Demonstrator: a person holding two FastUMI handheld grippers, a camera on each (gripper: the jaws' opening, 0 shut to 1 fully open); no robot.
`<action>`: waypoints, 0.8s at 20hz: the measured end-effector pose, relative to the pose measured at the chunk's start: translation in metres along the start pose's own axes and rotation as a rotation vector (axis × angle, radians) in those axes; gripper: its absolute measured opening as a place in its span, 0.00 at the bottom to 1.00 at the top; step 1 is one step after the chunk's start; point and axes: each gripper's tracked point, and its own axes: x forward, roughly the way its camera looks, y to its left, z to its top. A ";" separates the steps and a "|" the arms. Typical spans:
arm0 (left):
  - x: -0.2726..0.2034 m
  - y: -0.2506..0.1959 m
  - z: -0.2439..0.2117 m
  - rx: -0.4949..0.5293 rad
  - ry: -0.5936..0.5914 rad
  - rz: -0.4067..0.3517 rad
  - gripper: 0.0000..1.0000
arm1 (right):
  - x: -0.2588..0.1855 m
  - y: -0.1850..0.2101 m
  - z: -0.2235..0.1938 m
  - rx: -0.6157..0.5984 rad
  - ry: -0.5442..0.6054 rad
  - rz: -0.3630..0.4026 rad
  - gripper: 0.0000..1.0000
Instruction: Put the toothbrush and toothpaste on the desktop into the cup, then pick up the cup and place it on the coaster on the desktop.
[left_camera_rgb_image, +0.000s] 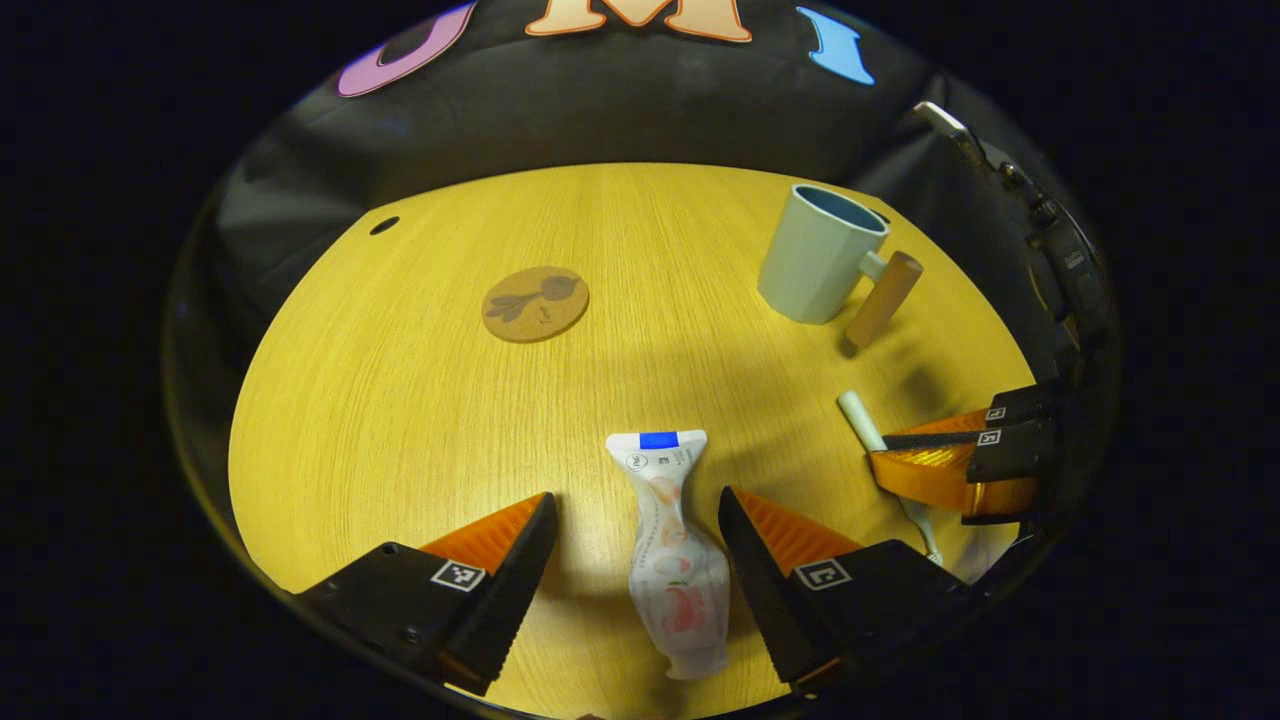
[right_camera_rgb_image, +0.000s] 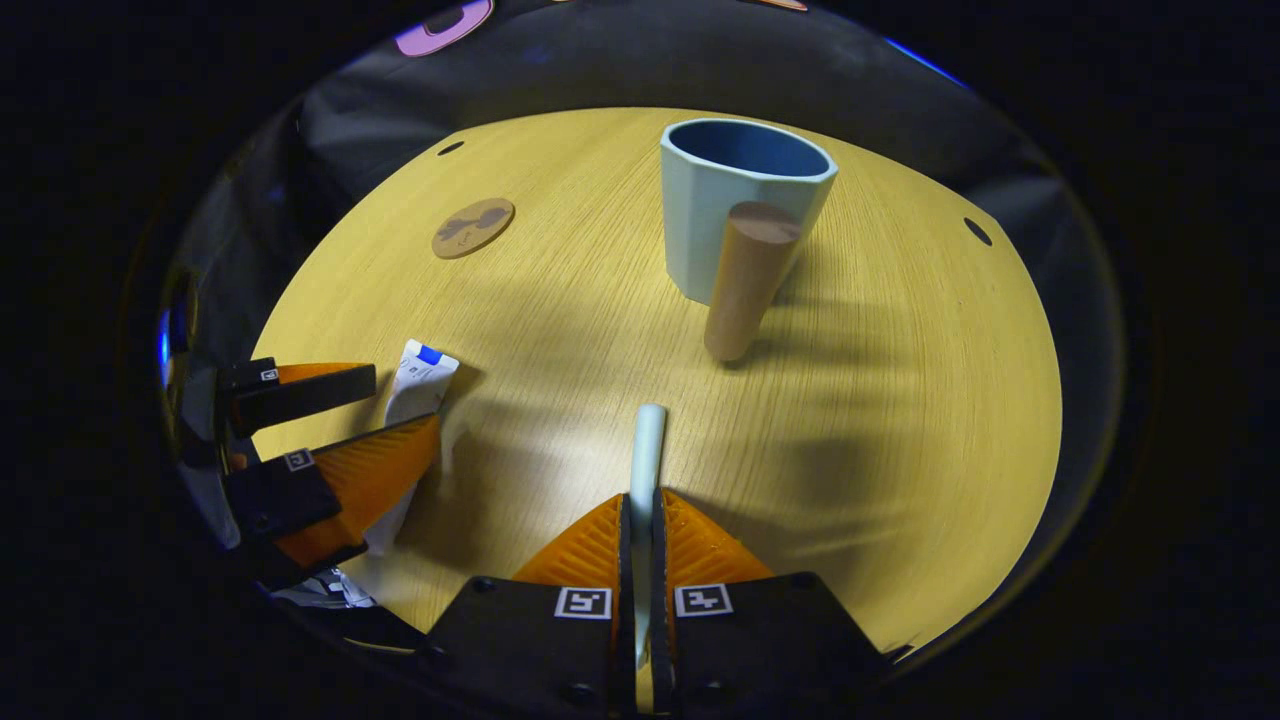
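The toothbrush head is hidden between the right gripper's fingers. The toothpaste is partly covered by the left gripper.

Both gripper views look low across the desktop, sharing cup and coaster.

Pale blue-green cup with a wooden peg handle, upright and empty on the worktop. Round cork coaster with a dark printed motif, flat and bare, well apart from the cup. White toothpaste tube with a blue band, flat on the worktop. Pale toothbrush handle, clamped low near the worktop, pointing toward the cup
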 end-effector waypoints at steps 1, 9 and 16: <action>0.001 0.003 -0.002 0.008 0.005 0.014 0.95 | 0.000 0.000 0.000 -0.003 -0.002 0.000 0.09; 0.006 -0.006 0.000 0.034 0.010 0.004 0.85 | 0.001 -0.003 -0.002 -0.015 -0.012 0.003 0.09; 0.009 -0.011 0.007 0.032 -0.015 -0.032 0.25 | -0.001 -0.001 0.000 -0.019 -0.015 0.007 0.09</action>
